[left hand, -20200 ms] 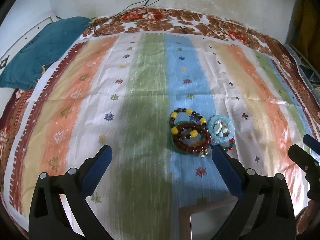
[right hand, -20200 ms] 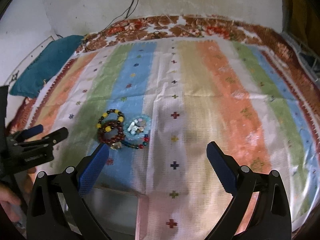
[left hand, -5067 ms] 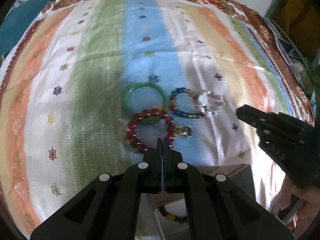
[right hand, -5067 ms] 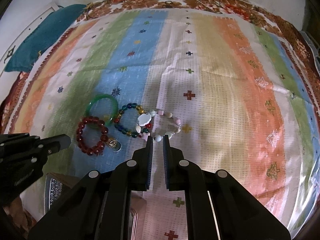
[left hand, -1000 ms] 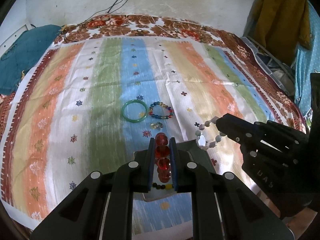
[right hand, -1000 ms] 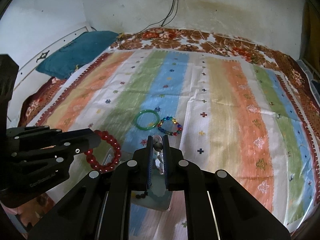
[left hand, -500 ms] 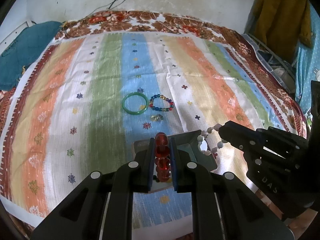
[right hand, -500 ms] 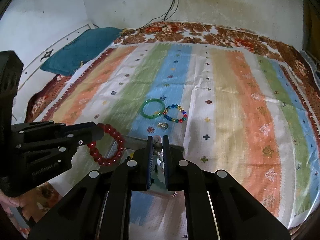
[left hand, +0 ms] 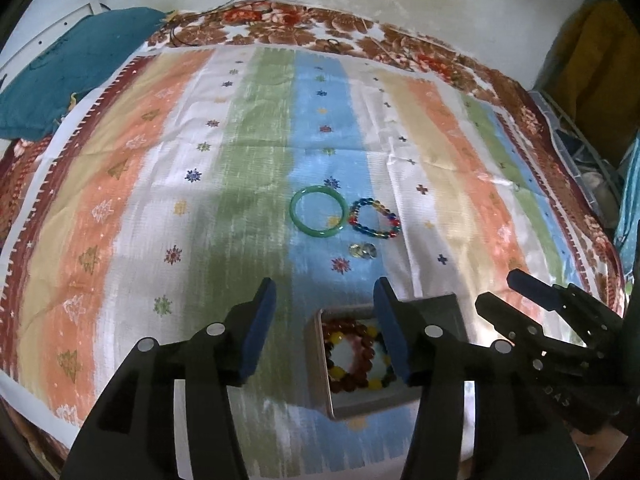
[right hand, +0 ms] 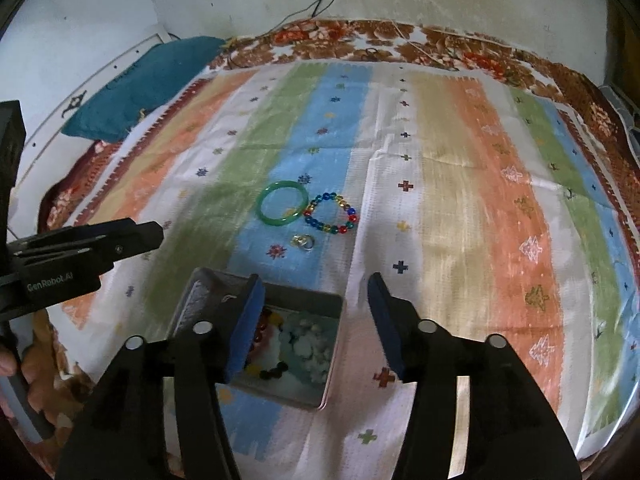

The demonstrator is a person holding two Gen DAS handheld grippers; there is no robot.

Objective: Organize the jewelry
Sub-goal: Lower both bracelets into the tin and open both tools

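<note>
A small metal box (left hand: 318, 364) sits on the striped cloth near its front edge. It holds a red bead bracelet (left hand: 352, 380), a yellow-and-dark one and pale white beads (right hand: 310, 344). My left gripper (left hand: 324, 292) hovers above the box with its jaws opening and nothing between them. Over the same box (right hand: 334, 344), my right gripper (right hand: 315, 284) has its jaws opening too, also empty. Beyond the box lie a green bangle (left hand: 317, 217), a multicolour bead bracelet (left hand: 375, 219) and small rings (left hand: 362, 250). Each gripper shows in the other's view, right gripper (left hand: 502, 292) and left gripper (right hand: 152, 236).
The striped cloth (left hand: 168, 168) covers a bed with a floral border. A teal pillow (right hand: 140, 80) lies at the back left, cables hang on the wall, and a yellow garment (left hand: 592, 52) hangs at the right. A hand (right hand: 28, 372) holds the left gripper's handle.
Both grippers have opened. The red bead bracelet has left the left jaws and the white bead bracelet the right jaws; both now lie in the box. Both hands sank a little.
</note>
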